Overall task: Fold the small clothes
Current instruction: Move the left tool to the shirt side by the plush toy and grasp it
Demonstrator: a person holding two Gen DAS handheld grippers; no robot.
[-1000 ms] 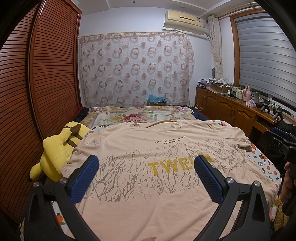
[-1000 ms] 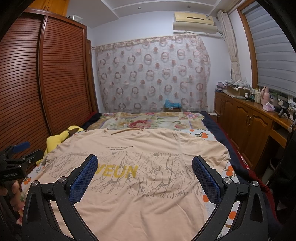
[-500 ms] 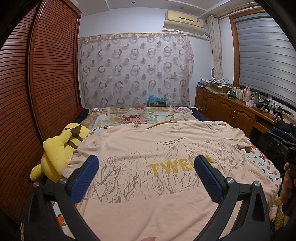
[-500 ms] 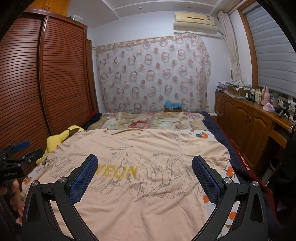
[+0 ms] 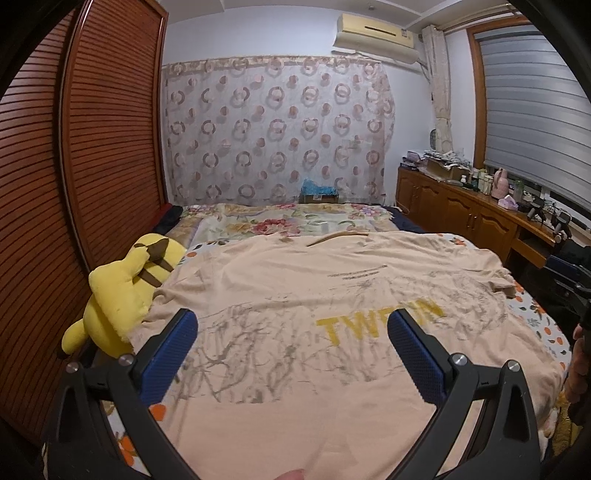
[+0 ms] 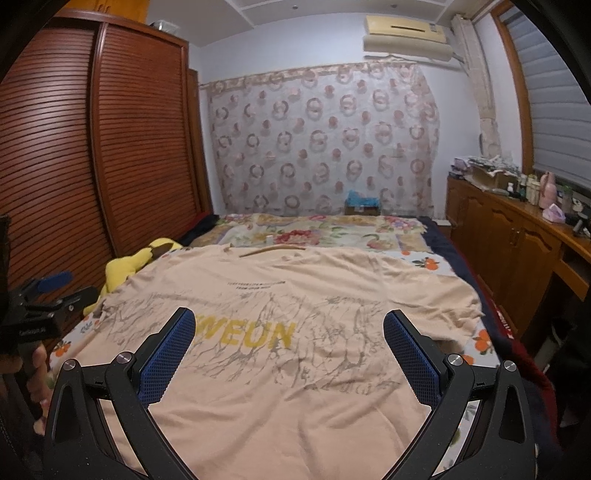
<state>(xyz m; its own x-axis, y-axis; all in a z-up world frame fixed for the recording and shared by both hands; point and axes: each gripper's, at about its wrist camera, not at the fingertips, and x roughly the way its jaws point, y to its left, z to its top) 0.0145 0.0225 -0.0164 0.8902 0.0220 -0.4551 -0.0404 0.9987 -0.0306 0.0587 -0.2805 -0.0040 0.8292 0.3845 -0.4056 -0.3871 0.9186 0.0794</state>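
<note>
The peach T-shirt [image 5: 295, 332] lies spread flat on the bed [image 5: 280, 225], hem at the near edge, and both the left gripper [image 5: 291, 332] and right gripper [image 6: 290, 332] hover above with fingers released, so each should probably pinch one hem corner evenly.

A lived-in home bedroom: ahead of the grippers stretches a bed [image 5: 288, 225] under a floral quilt, a louvred wooden wardrobe [image 6: 140, 147] to the left, a ring-patterned curtain [image 5: 277, 129] beyond, an air conditioner [image 6: 406, 33] overhead, cluttered cabinets [image 6: 517, 236] right.
</note>
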